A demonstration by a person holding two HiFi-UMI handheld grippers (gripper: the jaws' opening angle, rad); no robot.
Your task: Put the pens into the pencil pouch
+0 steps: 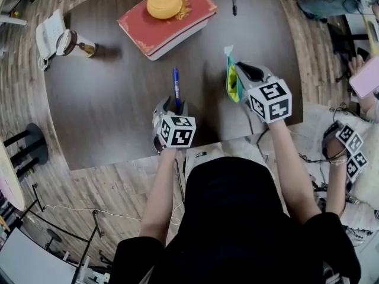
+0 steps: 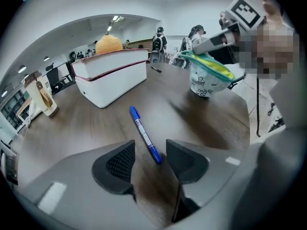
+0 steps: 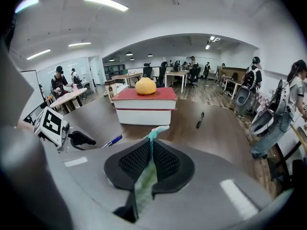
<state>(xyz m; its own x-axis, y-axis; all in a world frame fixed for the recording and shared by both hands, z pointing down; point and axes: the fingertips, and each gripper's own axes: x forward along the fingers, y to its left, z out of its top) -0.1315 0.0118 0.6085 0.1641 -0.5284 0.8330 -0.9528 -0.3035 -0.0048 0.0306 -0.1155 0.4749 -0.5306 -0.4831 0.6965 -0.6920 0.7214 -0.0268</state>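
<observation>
Barely started, pouch [image 2: 207, 74] probably empty: right hand-held gripper [image 3: 149, 147] pinches it, open left hand-held gripper [image 2: 150, 150] straddles the blue pen [image 2: 143, 132], black pen [image 1: 234, 1] untouched.

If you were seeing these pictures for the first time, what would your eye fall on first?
Probably the orange sitting on the red book at the far side of the table. Next, the blue pen lying on the table with its near end between the open jaws of the left gripper, and the right gripper shut on the rim of the pouch.
</observation>
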